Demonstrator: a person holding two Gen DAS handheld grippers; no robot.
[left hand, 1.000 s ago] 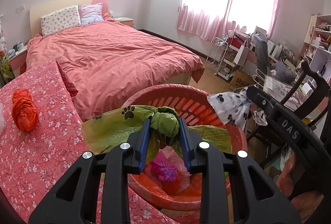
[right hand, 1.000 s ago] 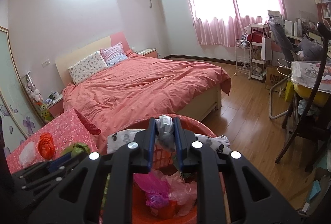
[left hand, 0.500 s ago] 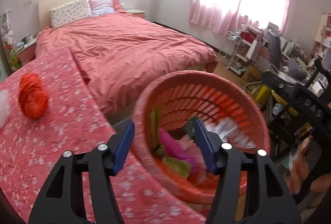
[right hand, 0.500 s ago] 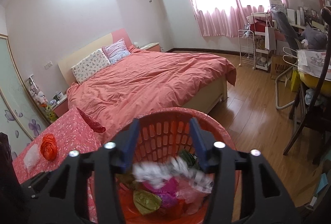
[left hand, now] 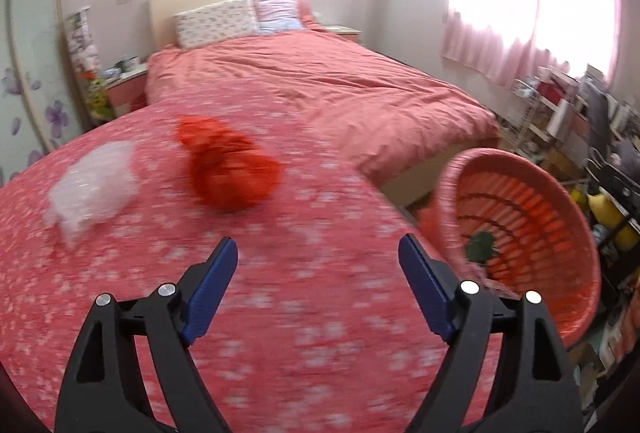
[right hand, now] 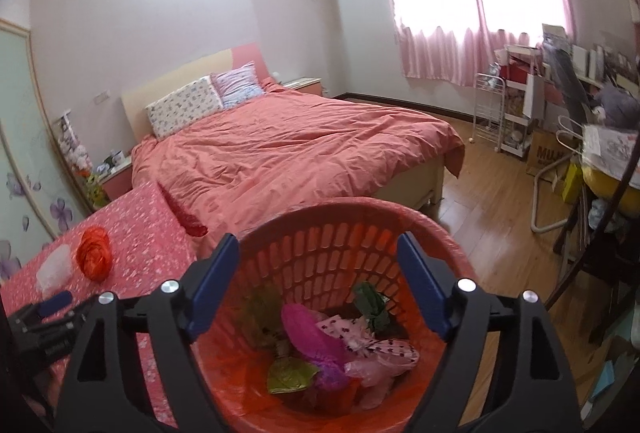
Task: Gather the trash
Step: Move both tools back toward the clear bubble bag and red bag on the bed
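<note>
My left gripper [left hand: 318, 261] is open and empty above the red floral tablecloth [left hand: 280, 333]. A crumpled orange bag [left hand: 230, 169] and a clear plastic wad [left hand: 92, 185] lie on the cloth ahead of it, apart from the fingers. The red basket [left hand: 576, 233] stands to the right of the table. My right gripper [right hand: 318, 257] is open and empty above the basket [right hand: 344, 211], which holds several bags: magenta [right hand: 308, 333], green [right hand: 288, 373] and a spotted white one [right hand: 384, 347]. The orange bag [right hand: 94, 253], the clear wad [right hand: 54, 269] and the left gripper [right hand: 44, 317] show at left.
A bed [right hand: 288, 153] with a pink quilt lies beyond the table and basket. A dark chair [right hand: 600, 233], a wire rack [right hand: 490, 109] and cluttered shelves stand at the right on the wooden floor [right hand: 492, 209]. A nightstand [left hand: 124, 89] is by the bed's head.
Both grippers opened and dropped their bags into the basket. The left gripper then swung left from the basket to over the table, toward the orange bag. The right stays over the basket.
</note>
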